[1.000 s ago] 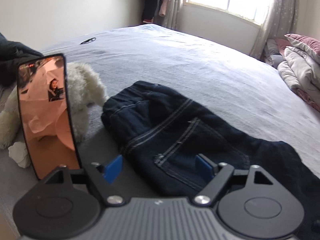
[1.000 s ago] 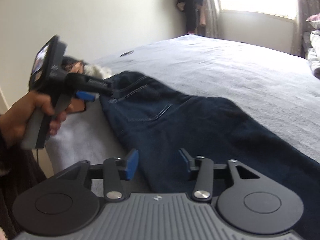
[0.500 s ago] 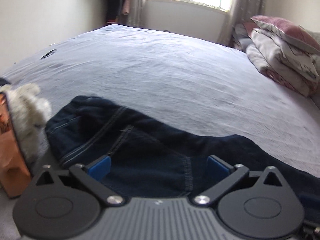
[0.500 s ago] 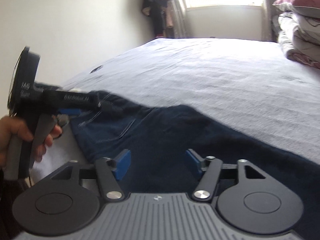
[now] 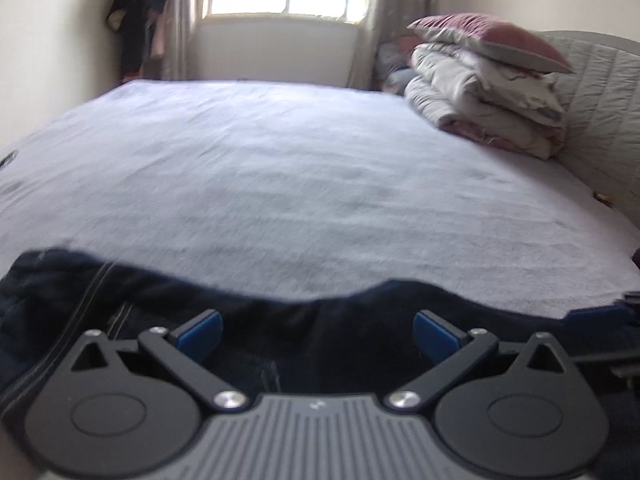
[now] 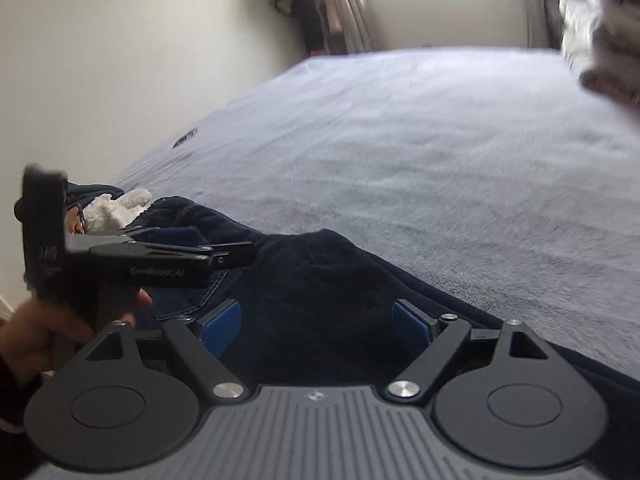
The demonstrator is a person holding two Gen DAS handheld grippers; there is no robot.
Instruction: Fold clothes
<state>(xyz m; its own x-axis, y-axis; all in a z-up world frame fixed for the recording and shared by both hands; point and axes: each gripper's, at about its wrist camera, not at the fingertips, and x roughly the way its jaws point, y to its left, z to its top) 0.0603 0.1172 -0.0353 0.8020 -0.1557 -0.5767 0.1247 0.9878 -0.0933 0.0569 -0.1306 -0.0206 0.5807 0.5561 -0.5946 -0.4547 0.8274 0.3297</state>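
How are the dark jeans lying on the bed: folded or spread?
Spread, not yet folded: the jeans stretch lengthwise across the grey bed, waistband near the stuffed toy.

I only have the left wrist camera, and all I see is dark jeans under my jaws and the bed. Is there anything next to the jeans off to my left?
Observer: Yes, a white plush toy lies right beside the waistband end of the jeans.
Operator: Is the right gripper holding anything?
Observer: No. The right gripper has its jaws open over the middle of the jeans, with nothing clamped.
Operator: How does my left gripper look from that side?
Observer: The left gripper sits roughly level, just above the denim near the pocket stitching, held by the left hand.
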